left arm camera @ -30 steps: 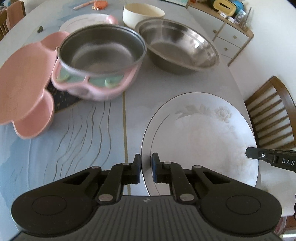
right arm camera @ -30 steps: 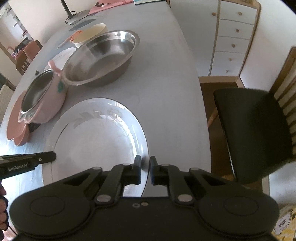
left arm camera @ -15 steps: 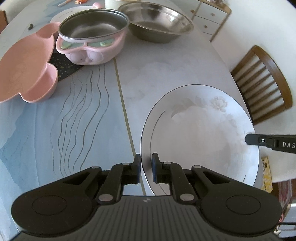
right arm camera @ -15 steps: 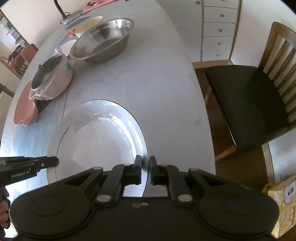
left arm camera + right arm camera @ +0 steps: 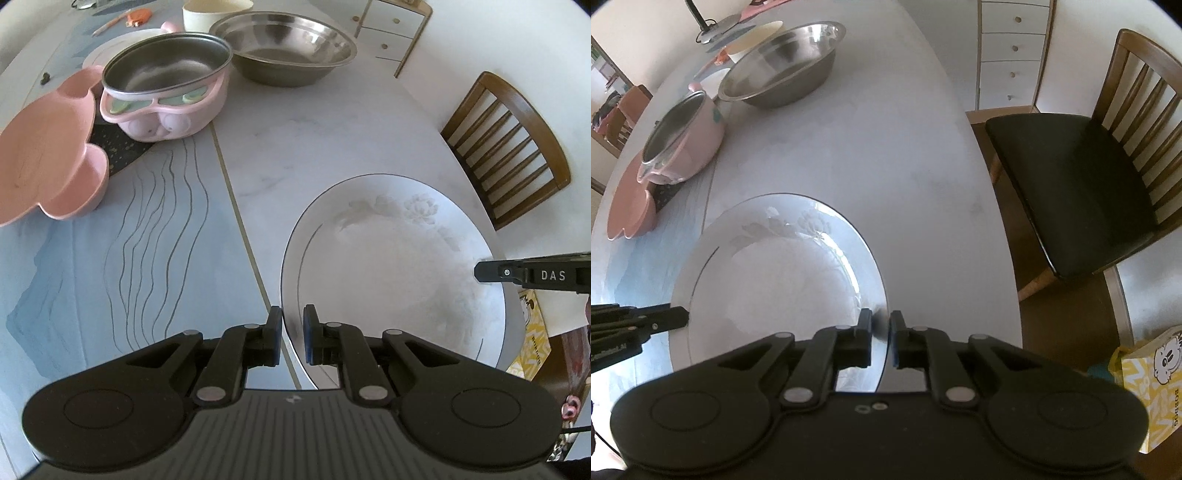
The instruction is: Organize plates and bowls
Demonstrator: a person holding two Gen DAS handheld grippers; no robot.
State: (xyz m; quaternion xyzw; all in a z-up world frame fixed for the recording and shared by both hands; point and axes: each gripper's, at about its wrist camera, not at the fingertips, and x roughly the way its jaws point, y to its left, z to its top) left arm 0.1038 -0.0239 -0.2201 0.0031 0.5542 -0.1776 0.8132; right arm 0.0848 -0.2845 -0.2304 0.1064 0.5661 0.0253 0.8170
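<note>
1. Big plate (image 5: 399, 266): glossy glazed ceramic.
2. Wide bowl (image 5: 284, 44): shiny metal.
3. Pink pot (image 5: 166, 92): smooth plastic, steel liner.
4. Pink tray (image 5: 44, 147): matt plastic.
5. Tabletop (image 5: 314, 140): smooth, marble-look.
6. Chair (image 5: 1071, 177): wood, dark seat.

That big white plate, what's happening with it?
A person is holding the big white plate with two tools, one in each hand. The left tool pinches the rim on one side and the right tool pinches the opposite rim. The pink pig-shaped bowl, the pink tray and the steel bowl sit farther back on the table, untouched.
</note>
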